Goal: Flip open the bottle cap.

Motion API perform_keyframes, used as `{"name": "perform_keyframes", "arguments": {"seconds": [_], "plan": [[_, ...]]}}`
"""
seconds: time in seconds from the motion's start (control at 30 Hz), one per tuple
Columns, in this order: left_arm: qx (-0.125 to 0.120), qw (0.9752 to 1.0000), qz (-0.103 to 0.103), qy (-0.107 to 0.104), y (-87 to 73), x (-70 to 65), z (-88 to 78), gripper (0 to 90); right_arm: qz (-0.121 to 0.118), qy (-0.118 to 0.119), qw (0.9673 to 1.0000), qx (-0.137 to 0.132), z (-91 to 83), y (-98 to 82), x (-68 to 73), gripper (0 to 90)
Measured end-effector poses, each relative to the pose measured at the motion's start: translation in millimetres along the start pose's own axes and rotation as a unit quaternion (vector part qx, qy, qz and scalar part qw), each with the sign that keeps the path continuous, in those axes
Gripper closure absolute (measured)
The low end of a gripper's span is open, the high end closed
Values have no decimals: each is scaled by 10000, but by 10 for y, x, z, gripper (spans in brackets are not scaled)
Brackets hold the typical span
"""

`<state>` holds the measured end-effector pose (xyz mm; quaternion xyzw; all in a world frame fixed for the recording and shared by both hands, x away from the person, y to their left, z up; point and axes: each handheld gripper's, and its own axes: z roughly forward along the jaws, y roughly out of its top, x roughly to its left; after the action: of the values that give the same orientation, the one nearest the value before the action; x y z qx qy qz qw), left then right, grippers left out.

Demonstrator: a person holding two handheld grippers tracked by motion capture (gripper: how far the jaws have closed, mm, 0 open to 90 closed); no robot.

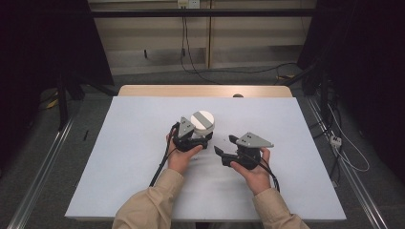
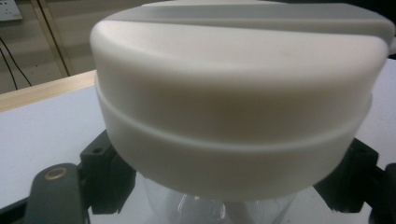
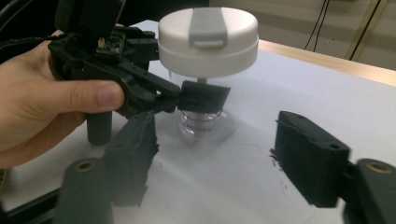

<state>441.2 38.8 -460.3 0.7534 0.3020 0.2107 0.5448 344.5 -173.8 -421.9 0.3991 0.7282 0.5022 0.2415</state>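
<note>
Near the middle of the pale blue-grey table sheet [image 1: 119, 157] stands a clear glass jar with a broad round white plastic lid [image 1: 202, 121], upright, its base on the sheet. Clamped on the jar's clear body just under the lid is the left gripper [image 3: 198, 96], its black jaws clenched tight on the glass (the right gripper view shows one pad pressed flat against the wall). In the left gripper view the white lid [image 2: 238, 93] looms just above the jaws, with glass showing beneath it. To the jar's right, near but apart from it, the right gripper [image 1: 223, 144] hangs with its jaws parted and nothing between them; its pads [image 3: 310, 158] frame bare sheet short of the jar.
</note>
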Motion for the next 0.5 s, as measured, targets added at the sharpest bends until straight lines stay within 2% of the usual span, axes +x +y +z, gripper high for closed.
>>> {"name": "perform_keyframes", "arguments": {"seconds": [0.2,0.27,0.37,0.5], "plan": [[-1,10000,8,3,-2,-5,0,186,17,53,10000,78,49,71,2,609],[-1,10000,28,18,-1,-8,1,186,52,97,9999,24,59,89,-2,682],[-7,10000,-19,25,-1,-10,3,186,59,111,9999,20,78,123,-3,762],[0,10000,36,30,-1,-14,2,186,115,125,9999,-9,110,170,-14,844]]}}
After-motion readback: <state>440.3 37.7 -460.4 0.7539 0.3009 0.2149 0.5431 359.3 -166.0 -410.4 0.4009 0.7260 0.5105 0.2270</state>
